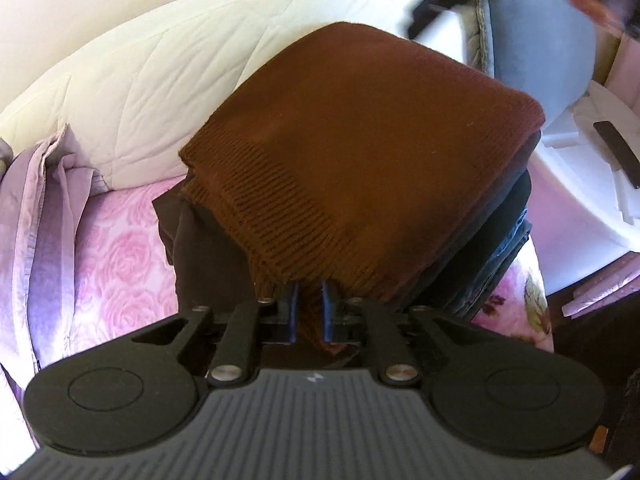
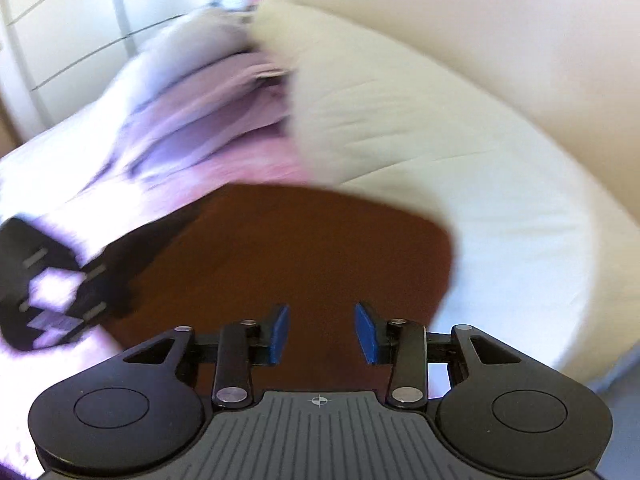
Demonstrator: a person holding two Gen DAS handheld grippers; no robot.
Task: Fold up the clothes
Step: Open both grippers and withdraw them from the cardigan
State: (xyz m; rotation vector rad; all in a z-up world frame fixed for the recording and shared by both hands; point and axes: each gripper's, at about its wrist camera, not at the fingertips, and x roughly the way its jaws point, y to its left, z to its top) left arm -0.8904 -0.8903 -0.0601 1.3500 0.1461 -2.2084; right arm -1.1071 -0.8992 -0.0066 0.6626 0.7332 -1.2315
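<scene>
Here left tongs [image 1: 309, 307] pinch brown sweater [image 1: 360, 152] hem; right tongs [image 2: 322, 334] parted, empty.

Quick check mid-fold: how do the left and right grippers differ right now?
The left gripper has its jaws nearly together, pinching the brown sweater's ribbed hem; the right gripper has its jaws spread apart and holds nothing. The left view is sharp, the right view motion-blurred. Both point over the same sweater and have blue pads.
</scene>
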